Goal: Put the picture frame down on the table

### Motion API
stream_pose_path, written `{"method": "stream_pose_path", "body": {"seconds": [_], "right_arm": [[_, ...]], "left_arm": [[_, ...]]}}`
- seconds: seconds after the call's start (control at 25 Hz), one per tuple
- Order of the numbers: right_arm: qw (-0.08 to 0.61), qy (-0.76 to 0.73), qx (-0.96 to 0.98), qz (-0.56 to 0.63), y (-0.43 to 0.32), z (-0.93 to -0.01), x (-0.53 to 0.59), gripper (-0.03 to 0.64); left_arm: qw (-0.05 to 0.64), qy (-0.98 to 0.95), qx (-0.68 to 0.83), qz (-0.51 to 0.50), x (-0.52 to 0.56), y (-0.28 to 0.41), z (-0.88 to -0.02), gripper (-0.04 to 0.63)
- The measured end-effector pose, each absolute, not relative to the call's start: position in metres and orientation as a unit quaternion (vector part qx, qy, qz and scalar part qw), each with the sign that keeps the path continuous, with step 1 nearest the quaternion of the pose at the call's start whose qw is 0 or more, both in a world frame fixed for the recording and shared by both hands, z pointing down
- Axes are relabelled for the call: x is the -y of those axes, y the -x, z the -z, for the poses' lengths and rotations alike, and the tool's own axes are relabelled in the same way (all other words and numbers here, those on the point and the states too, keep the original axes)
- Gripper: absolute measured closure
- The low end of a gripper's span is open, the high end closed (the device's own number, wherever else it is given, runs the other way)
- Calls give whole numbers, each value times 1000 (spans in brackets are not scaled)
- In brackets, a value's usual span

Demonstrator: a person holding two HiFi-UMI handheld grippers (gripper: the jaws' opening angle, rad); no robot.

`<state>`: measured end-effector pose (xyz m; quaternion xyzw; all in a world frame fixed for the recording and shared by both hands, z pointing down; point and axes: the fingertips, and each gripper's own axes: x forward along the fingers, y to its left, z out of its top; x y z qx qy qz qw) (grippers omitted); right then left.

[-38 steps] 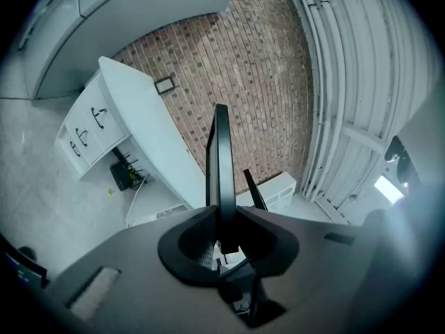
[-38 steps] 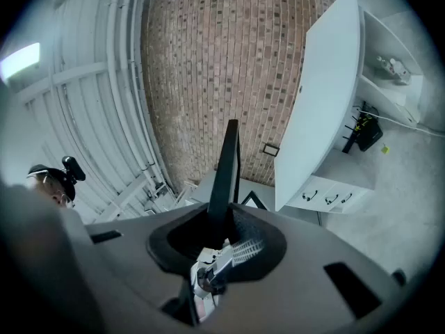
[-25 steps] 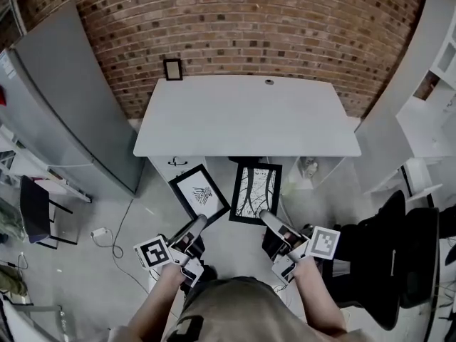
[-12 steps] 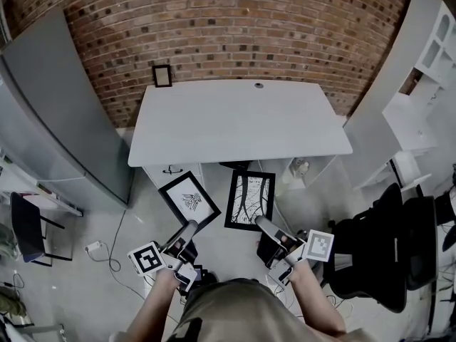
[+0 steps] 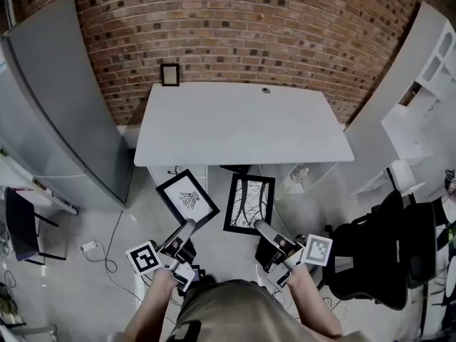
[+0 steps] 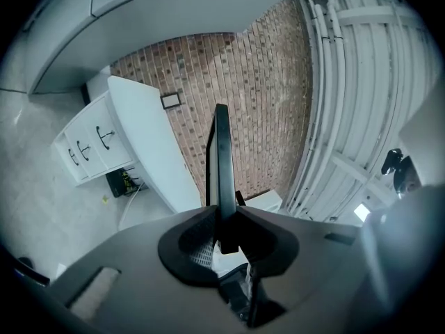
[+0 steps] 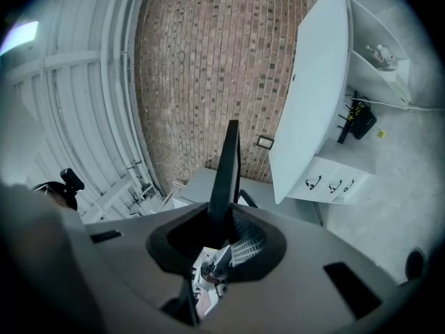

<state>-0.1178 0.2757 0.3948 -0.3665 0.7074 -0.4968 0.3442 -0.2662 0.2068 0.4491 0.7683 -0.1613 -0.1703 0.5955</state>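
Presently catalogued: two picture frames, both in the air short of the table's near edge, over the floor.

1. Left picture frame point(image 5: 187, 198): rectangular, with a thin black moulding, a broad white mat and a small dark line drawing at centre. It lies turned diagonally in the head view. The left gripper point(image 5: 187, 226) is clamped on its near edge. In the left gripper view the frame shows edge-on as a narrow black slat with its lower end pinched between the dark jaws.

2. Right picture frame point(image 5: 249, 204): rectangular, with a black moulding and a black-and-white branching pattern that fills the pane. It lies nearly square to the table. The right gripper point(image 5: 258, 226) is clamped on its near edge. In the right gripper view it is also a thin black edge rising from between the closed jaws.

3. Table point(image 5: 242, 123): a smooth white rectangular top with rounded corners and a small round hole near the back edge.

4. Drawer unit point(image 6: 87, 145): white with dark curved handles, under the table.

5. Small frame point(image 5: 169, 74): dark-edged, against the brick wall point(image 5: 235, 27), beyond the table's back left corner.

6. Floor point(image 5: 128, 223): pale grey with a matt finish.

7. Office chair point(image 5: 377, 258): black, to the person's right.
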Motion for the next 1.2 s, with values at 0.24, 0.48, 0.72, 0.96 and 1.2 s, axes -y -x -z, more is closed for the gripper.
{"method": "stream_pose_path", "body": {"seconds": [0.24, 0.48, 0.72, 0.96, 1.2], "right_arm": [[336, 368, -698, 514, 119, -399, -272, 566], [333, 363, -692, 528, 114, -412, -269, 566], [342, 343, -701, 524, 101, -416, -257, 566], [351, 328, -699, 530, 65, -411, -239, 566], [357, 311, -697, 539, 24, -407, -234, 566]], "left_arm": [[606, -759, 171, 165, -207, 271, -455, 538], [603, -760, 179, 163, -203, 269, -462, 538], [595, -761, 196, 170, -199, 257, -461, 538], [590, -762, 208, 166, -183, 222, -451, 538], [600, -749, 224, 169, -179, 176, -446, 538]]}}
